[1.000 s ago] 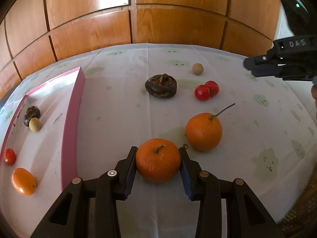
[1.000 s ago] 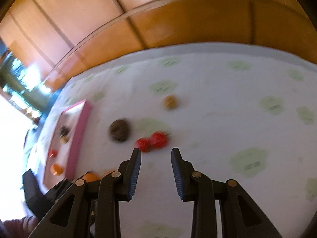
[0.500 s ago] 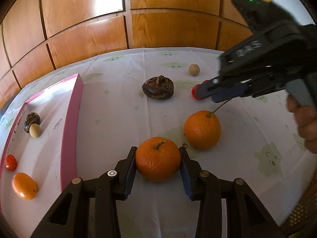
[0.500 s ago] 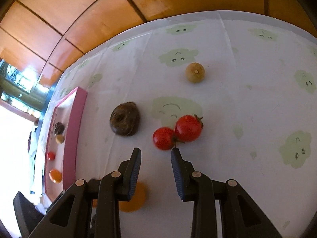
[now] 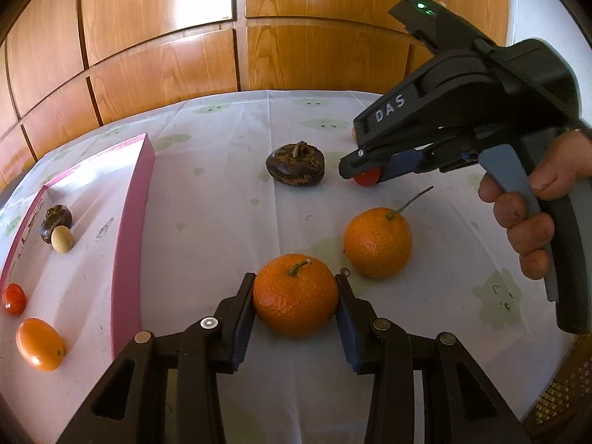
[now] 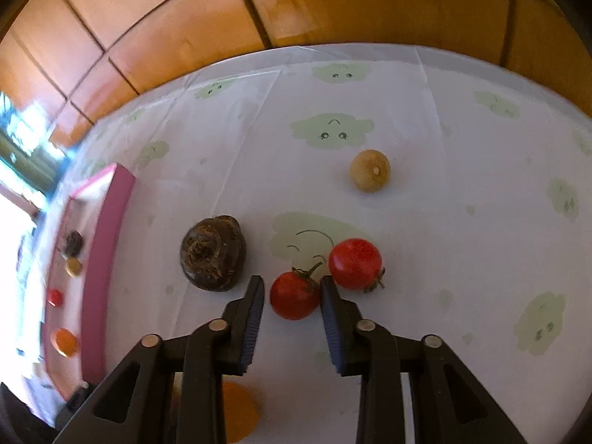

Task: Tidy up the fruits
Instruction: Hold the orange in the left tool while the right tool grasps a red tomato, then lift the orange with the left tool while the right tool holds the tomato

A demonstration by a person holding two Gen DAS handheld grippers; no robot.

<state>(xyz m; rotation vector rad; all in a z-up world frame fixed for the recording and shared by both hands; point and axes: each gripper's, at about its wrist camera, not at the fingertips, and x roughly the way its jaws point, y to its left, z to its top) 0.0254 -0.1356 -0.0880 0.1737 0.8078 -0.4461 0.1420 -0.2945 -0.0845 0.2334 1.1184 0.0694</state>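
Left gripper [image 5: 296,292] is clamped on a tangerine [image 5: 295,294] resting on the tablecloth [image 5: 222,203], pads pressing both sides. Right gripper [image 6: 292,298], held by a hand [image 5: 529,222], points steeply down with jaws closing around a near tomato [image 6: 295,296]; right pad touches it, left pad shows a thin gap. Second tomato [image 6: 355,263] sits just beside, up-right. Dark brown fruit [image 6: 213,252] lies left of the tomatoes; tan ball [image 6: 370,175] farther back. Second tangerine [image 5: 378,240], with a long stem, sits near the clamped one. Pink tray [image 5: 131,229] at left holds a dark fruit [image 5: 55,218] touching a tan ball [image 5: 62,239], a small red fruit [image 5: 14,299] and an orange oval fruit [image 5: 39,344].
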